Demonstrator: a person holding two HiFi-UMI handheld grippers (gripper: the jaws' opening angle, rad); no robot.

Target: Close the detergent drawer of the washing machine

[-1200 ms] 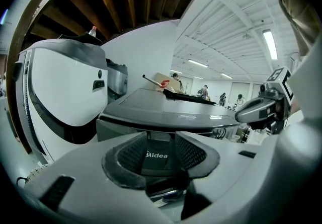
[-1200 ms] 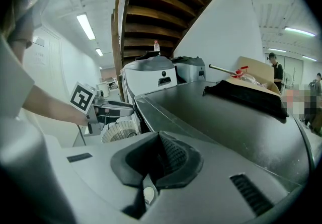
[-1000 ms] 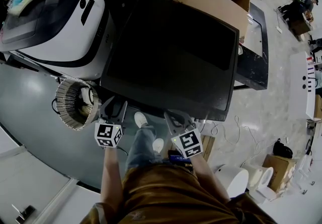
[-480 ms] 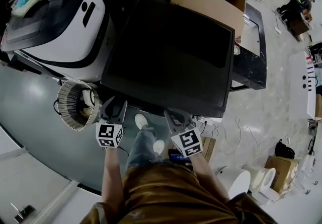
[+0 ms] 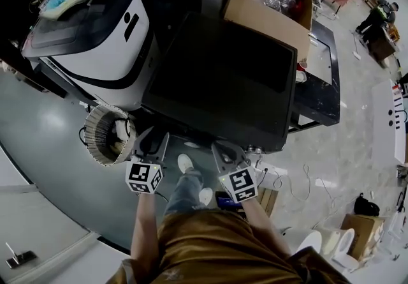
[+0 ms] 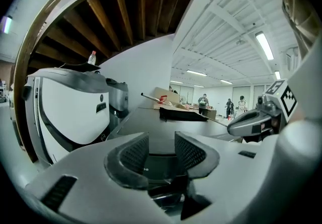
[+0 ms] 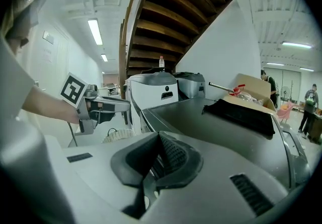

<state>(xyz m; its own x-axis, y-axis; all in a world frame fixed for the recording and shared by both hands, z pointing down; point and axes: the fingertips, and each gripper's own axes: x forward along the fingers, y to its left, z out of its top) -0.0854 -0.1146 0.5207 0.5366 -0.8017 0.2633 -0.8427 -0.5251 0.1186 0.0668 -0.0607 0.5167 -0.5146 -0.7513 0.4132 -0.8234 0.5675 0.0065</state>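
A wide hall with a glossy grey floor (image 5: 44,129) holds the dark washing machine (image 5: 223,78). It is seen from above, between a white appliance (image 5: 95,27) and a cardboard box (image 5: 271,5). Its detergent drawer cannot be made out, as the front face barely shows. Just before the front edge, the left gripper (image 5: 151,142) has its jaws spread and empty. The right gripper (image 5: 228,152) has its jaws pressed together. A woven basket (image 5: 105,136) stands near the left gripper.

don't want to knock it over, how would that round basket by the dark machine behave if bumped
The basket looks like thin ribbed weave, so it is probably light, with a flexible wall. It sits wide and low, so it would likely slide on the smooth floor rather than tip.
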